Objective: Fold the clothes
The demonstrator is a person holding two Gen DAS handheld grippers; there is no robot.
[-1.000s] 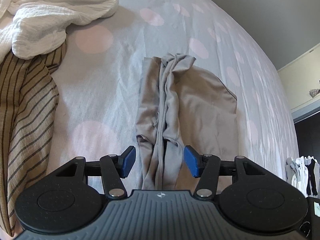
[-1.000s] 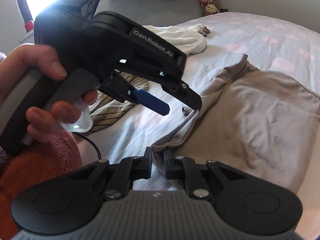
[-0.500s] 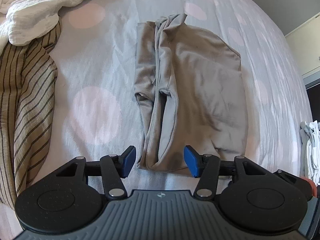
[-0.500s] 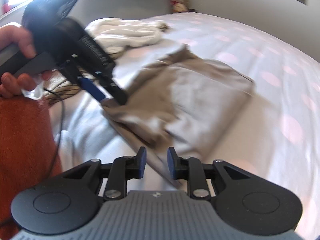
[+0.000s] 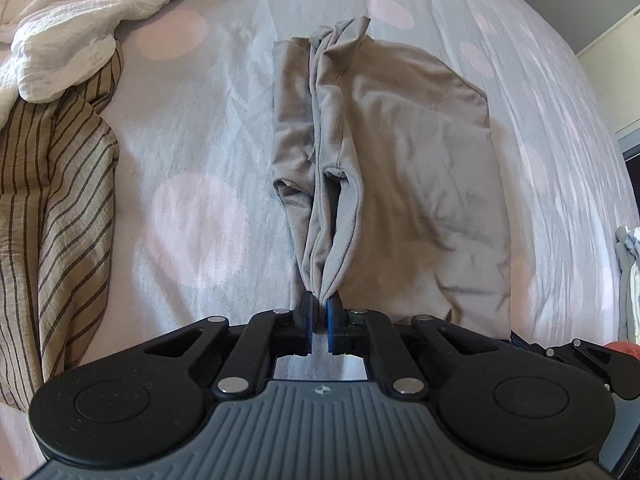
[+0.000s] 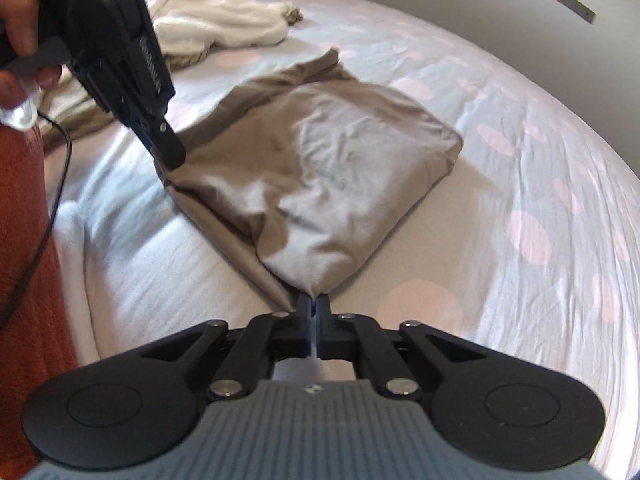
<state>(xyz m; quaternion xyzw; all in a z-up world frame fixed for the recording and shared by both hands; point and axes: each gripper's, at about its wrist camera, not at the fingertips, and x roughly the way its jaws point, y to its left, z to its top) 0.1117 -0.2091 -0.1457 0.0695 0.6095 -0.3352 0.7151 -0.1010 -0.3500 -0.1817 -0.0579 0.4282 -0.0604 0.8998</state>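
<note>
Our left gripper (image 5: 319,307) is pinched nearly closed on the near hem of the grey garment (image 5: 404,168), a bunched ridge of cloth caught between its blue pads. Our right gripper (image 6: 313,303) is likewise clamped narrow on another corner of the same near edge, the fabric drawn to a point at its tips. In the right wrist view the left gripper (image 6: 170,152) shows as a black tool biting the garment's left corner, held by a hand (image 6: 18,20) at the frame's upper left.

The garment lies partly folded on the bed (image 5: 208,128), its long axis running away from us, from the hem in our grippers to a gathered peak at the far end. A folded sleeve lies along its left side, cuff opening toward us.

Well apart to the left lie a striped cloth (image 5: 52,208) and, overlapping its far end, a white crumpled cloth (image 5: 76,12). More pale clothing (image 5: 630,264) sits at the right edge. A black cable (image 6: 56,184) hangs beside orange fabric (image 6: 24,260).
</note>
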